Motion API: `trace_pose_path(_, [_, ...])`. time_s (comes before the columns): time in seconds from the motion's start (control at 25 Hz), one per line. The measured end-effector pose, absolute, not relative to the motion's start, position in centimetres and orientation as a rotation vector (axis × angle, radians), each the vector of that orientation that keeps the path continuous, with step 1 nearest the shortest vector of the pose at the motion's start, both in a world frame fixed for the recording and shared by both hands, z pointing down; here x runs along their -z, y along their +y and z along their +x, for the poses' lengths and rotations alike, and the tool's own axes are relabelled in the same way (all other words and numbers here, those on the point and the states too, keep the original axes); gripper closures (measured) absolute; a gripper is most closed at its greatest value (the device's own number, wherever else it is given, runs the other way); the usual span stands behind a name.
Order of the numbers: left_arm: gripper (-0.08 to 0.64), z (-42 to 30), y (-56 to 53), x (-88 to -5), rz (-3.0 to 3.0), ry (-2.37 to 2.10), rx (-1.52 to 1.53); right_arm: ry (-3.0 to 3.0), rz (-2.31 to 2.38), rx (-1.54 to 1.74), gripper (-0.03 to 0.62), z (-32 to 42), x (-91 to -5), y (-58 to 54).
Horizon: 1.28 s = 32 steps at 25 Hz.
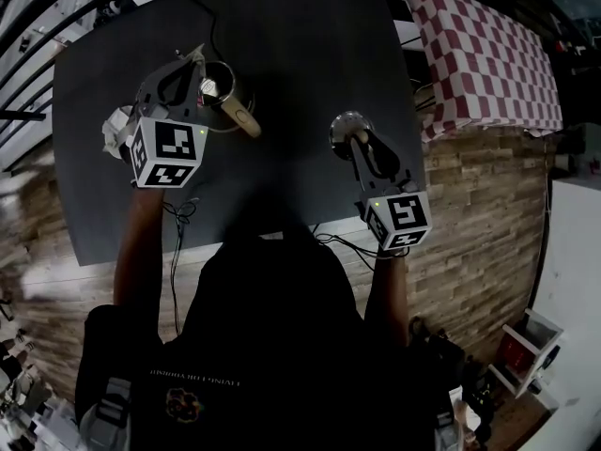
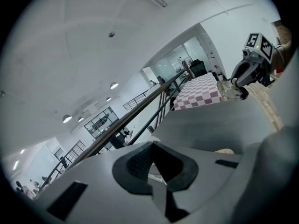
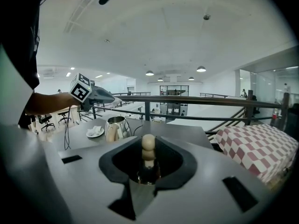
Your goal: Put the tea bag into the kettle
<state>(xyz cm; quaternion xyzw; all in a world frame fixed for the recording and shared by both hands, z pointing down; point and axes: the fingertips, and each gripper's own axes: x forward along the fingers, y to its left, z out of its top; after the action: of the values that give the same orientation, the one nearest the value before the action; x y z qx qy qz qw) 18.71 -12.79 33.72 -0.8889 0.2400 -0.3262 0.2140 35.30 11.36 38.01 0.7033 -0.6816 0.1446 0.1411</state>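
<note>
My right gripper [image 1: 359,141] is nearest. Its fingers are clamped on the pale wooden knob [image 3: 148,146] of the round steel lid [image 1: 344,130]. The lid is held off to the right of the open steel kettle with the wooden handle [image 1: 228,95], well apart from it.

My left gripper [image 1: 200,62] is up over the kettle's mouth. Its fingers are pinched together on something thin and pale, which I read as the small white paper tea bag [image 2: 155,175]. It's too small to be sure which part of it I've got. So the tea bag is in my left pinch, above the kettle and not yet down inside.

Handling guess: the tea bag is very light, limp and easy to tear, and it will swing. I'd hold it at the top fold or tag, never the filled belly, and a soft pinch should be enough. The mouth looks wide, so a drop over the middle should go in.

Just left of the kettle is a small white saucer [image 3: 95,132] with crumpled white bits on it. All of it sits on the dark grey table [image 1: 282,36]. Far right of the kettle, off the table, is a red-and-white checked cloth [image 1: 484,59].
</note>
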Motion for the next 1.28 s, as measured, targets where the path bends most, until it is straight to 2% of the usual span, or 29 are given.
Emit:
trace_pose_path(0.2, [0.554,18.5,-12.8,-33.1,-2.462,0.682,0.888,-1.987,2.029,-0.411,0.492,35.0,-38.0,10.9])
trace_pose_path(0.6, [0.552,18.6,-11.9,-38.0,-2.520,0.590,1.014,-1.988,2.021,-0.411,0.494,34.6,-38.0,10.8])
trace_pose_path(0.76, [0.491,18.8,-11.7,-38.9,-2.540,0.576,1.044,-1.979,2.029,-0.419,0.494,34.8,-38.0,10.9])
trace_pose_path(0.88, [0.476,18.7,-11.6,-39.0,-2.545,0.577,1.046,-1.977,2.035,-0.410,0.493,34.8,-37.7,10.9])
trace_pose_path(1.28, [0.476,17.2,-11.4,-38.4,-2.542,0.619,1.032,-2.007,2.009,-0.392,0.493,34.3,-37.4,9.9])
